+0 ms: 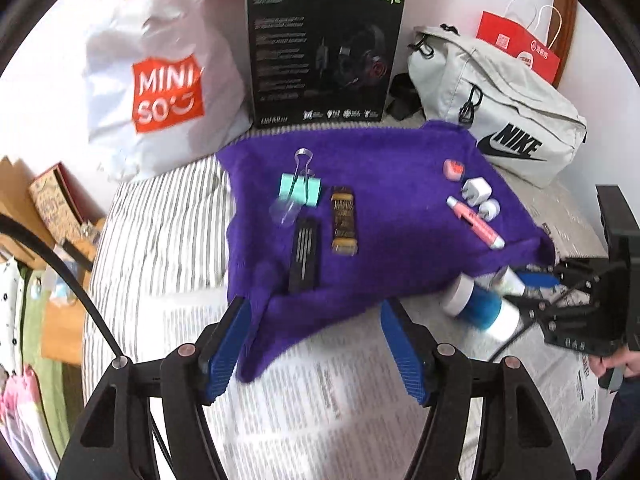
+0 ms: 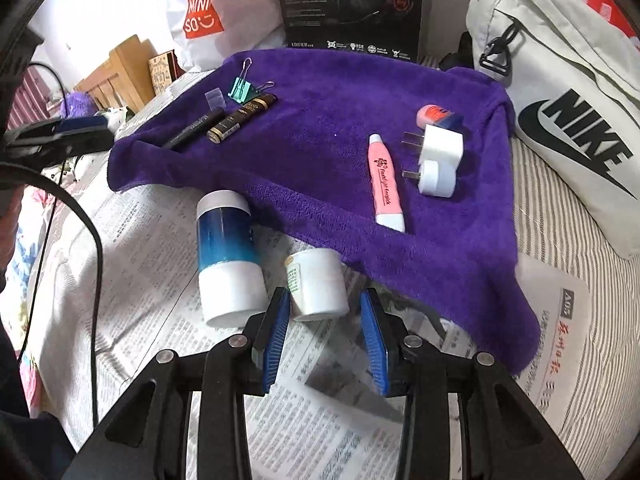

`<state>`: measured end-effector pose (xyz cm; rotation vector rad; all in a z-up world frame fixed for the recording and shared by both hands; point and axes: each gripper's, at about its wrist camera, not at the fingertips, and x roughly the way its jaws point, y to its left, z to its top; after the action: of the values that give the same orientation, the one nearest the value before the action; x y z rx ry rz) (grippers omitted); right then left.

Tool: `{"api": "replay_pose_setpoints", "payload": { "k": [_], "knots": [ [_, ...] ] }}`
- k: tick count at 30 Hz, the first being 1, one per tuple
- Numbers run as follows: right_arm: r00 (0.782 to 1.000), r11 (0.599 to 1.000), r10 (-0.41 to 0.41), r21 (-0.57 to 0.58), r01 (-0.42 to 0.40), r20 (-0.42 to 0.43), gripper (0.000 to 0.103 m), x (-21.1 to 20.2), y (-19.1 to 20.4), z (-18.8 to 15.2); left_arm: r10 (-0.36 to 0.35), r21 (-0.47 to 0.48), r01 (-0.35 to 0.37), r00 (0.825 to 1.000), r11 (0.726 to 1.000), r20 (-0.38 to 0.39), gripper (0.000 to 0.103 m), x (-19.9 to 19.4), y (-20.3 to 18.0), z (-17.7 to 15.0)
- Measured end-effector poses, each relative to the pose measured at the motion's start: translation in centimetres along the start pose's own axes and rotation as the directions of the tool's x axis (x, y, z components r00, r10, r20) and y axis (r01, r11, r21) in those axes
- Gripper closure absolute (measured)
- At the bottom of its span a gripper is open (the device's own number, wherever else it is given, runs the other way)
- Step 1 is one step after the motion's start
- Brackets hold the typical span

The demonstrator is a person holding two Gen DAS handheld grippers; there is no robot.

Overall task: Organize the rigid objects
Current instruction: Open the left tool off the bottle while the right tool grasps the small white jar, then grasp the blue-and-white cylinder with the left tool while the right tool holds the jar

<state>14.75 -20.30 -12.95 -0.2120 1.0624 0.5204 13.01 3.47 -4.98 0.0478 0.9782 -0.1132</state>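
A purple towel carries two groups of small things. On its left lie a teal binder clip, a clear cap, a black case and a gold-brown tube. On its right are a pink tube, two white plugs and a small pink piece. A blue-and-white bottle and a small white jar lie on newspaper in front of the towel. My left gripper stands open over the towel's near edge, nothing between its fingers. My right gripper is part open, with the jar's near end between its fingertips and a gap at the right pad.
Behind the towel stand a white Miniso bag, a black headset box and a grey Nike bag. Newspaper covers the striped bedding in front. A black cable hangs at the left.
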Motion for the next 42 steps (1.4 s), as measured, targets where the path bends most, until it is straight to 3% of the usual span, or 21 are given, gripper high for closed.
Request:
{"api": "replay_pose_setpoints", "payload": {
  "k": [4, 5, 9, 15, 19, 24, 28, 42],
  "knots": [
    [1.000, 1.000, -0.008, -0.004, 0.008, 0.012, 0.068, 0.6, 0.2, 0.3, -0.003, 0.003, 0.003, 1.000, 1.000, -0.022, 0.037, 0.3, -0.1, -1.4],
    [1.000, 1.000, -0.012, -0.001, 0.012, 0.013, 0.074, 0.7, 0.2, 0.3, -0.007, 0.006, 0.007, 1.000, 1.000, -0.025, 0.037, 0.4, -0.1, -1.6],
    [0.999, 0.999, -0.030, 0.011, 0.030, 0.024, 0.074, 0.2, 0.0, 0.0, -0.023, 0.019, 0.024, 0.999, 1.000, -0.023, 0.037, 0.4, -0.7, -2.0],
    [0.997, 0.996, -0.063, 0.069, 0.060, 0.040, 0.074, -2.2, -1.5, -1.5, -0.111, 0.081, 0.111, 0.994, 0.990, -0.005, 0.037, 0.7, -3.1, -2.0],
    [0.995, 0.989, -0.094, 0.123, 0.088, 0.043, 0.074, -3.9, -3.0, -3.2, -0.178, 0.156, 0.174, 0.984, 0.972, 0.008, 0.021, 1.0, -5.9, -2.2],
    [0.990, 0.974, -0.130, 0.191, 0.119, 0.048, 0.074, -5.8, -4.9, -5.5, -0.180, 0.267, 0.172, 0.984, 0.948, 0.006, 0.011, 1.8, -9.2, -2.3],
    [0.988, 0.960, -0.146, 0.249, 0.129, 0.049, 0.074, -7.0, -6.6, -7.2, -0.196, 0.290, 0.188, 0.981, 0.938, -0.003, 0.006, 2.6, -10.3, -2.0],
    [0.990, 0.952, -0.138, 0.282, 0.123, 0.036, 0.074, -7.1, -7.5, -8.5, -0.187, 0.407, 0.191, 0.981, 0.893, -0.049, 0.006, 5.1, -13.6, -1.5]
  ]
}}
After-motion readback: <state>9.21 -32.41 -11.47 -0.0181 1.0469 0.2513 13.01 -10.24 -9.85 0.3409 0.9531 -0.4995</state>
